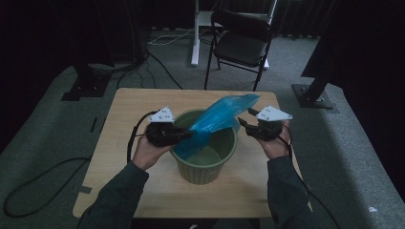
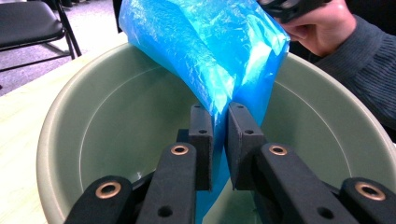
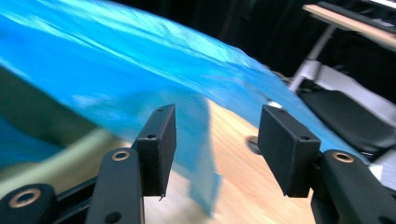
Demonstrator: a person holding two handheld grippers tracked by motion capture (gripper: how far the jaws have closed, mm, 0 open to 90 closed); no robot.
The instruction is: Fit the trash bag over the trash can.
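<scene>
A person's hands come in from the near edge of the tabletop (image 1: 119, 119), one on each side of a green bin (image 1: 205, 169) that stands upright on it. The left tool (image 2: 219, 140) is over the bin's left rim, its jaws pinched narrow on a blue bag (image 2: 205, 46). From that grip the bag rises across the bin's mouth, up and to the right. The right tool (image 3: 215, 140) is just past the right rim with its jaws wide; they hold nothing, and the bag's loose edge hangs just beyond them. A black chair (image 1: 241, 40) stands on the floor beyond the tabletop.
</scene>
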